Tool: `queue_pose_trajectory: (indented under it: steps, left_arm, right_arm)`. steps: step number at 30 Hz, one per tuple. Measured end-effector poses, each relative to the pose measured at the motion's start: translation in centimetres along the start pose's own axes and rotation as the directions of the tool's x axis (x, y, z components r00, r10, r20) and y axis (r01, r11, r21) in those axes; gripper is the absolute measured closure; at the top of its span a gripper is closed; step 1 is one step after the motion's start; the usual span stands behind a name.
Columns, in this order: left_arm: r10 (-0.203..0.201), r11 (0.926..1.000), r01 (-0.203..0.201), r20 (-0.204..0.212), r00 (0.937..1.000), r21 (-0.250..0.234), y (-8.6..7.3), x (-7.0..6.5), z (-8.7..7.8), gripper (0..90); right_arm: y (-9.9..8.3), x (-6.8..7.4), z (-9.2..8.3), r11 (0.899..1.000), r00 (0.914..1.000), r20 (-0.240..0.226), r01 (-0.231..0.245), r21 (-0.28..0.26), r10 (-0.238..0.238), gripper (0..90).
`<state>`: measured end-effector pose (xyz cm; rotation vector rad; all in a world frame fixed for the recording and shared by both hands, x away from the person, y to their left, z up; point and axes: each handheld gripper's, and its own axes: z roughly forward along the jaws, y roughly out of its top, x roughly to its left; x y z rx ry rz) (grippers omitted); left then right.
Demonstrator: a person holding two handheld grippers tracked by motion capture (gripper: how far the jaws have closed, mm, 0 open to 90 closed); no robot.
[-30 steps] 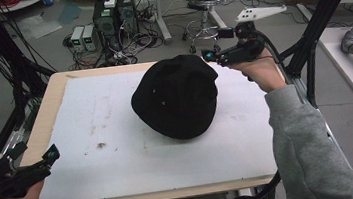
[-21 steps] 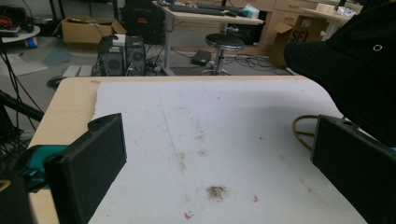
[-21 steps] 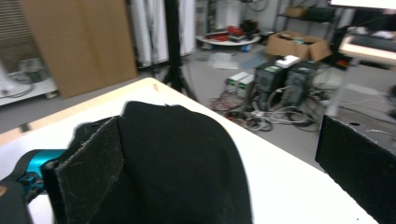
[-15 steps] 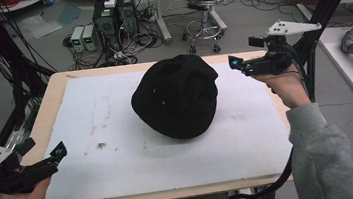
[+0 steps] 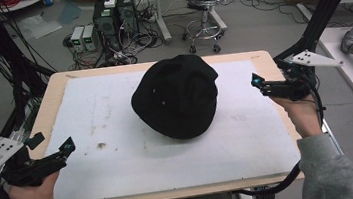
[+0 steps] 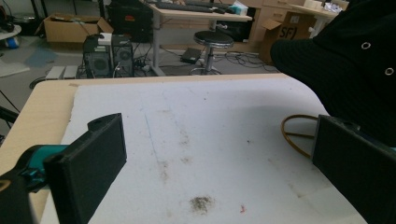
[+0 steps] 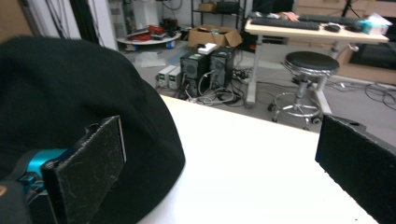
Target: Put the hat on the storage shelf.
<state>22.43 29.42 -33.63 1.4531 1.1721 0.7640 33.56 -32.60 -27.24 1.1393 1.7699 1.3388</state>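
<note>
Hat [image 5: 178, 95] is lying free at frame centre on the worktop [image 5: 121, 161]; right gripper [image 5: 258, 82], jaws wide, has withdrawn rightward, while left gripper [image 5: 66, 147], jaws wide, is waiting lower left.

Left gripper [image 5: 64, 147], right gripper [image 5: 258, 82]: fingers spread wide, well apart.

A cardboard box [image 6: 288, 24] reads "SF" (the rest is unreadable).

Matt, seemingly corduroy cloth cap [image 5: 176, 97]
</note>
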Motion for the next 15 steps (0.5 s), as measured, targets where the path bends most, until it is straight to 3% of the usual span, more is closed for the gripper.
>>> queue_pose_trajectory:
  steps: [5,10,15]
  left_arm:
    - [0.002,1.0,-0.002,0.004,1.0,0.007,0.0,-0.1,0.3,3.9]
    - [-0.003,1.0,0.002,-0.004,1.0,-0.007,0.1,0.0,0.2,3.9]
    - [0.005,0.9999,-0.005,-0.005,1.0,-0.01,0.2,-0.2,0.2,3.9]
  right_arm:
    - [-1.3,-0.5,-0.1,1.0,0.9992,0.031,-0.027,0.013,0.026,1.1]
    - [-2.9,-0.5,-1.2,0.999,0.9951,0.086,-0.047,-0.023,0.049,1.1]
    - [-5.0,-0.5,-2.5,0.995,0.9921,0.091,-0.082,-0.057,0.087,1.1]
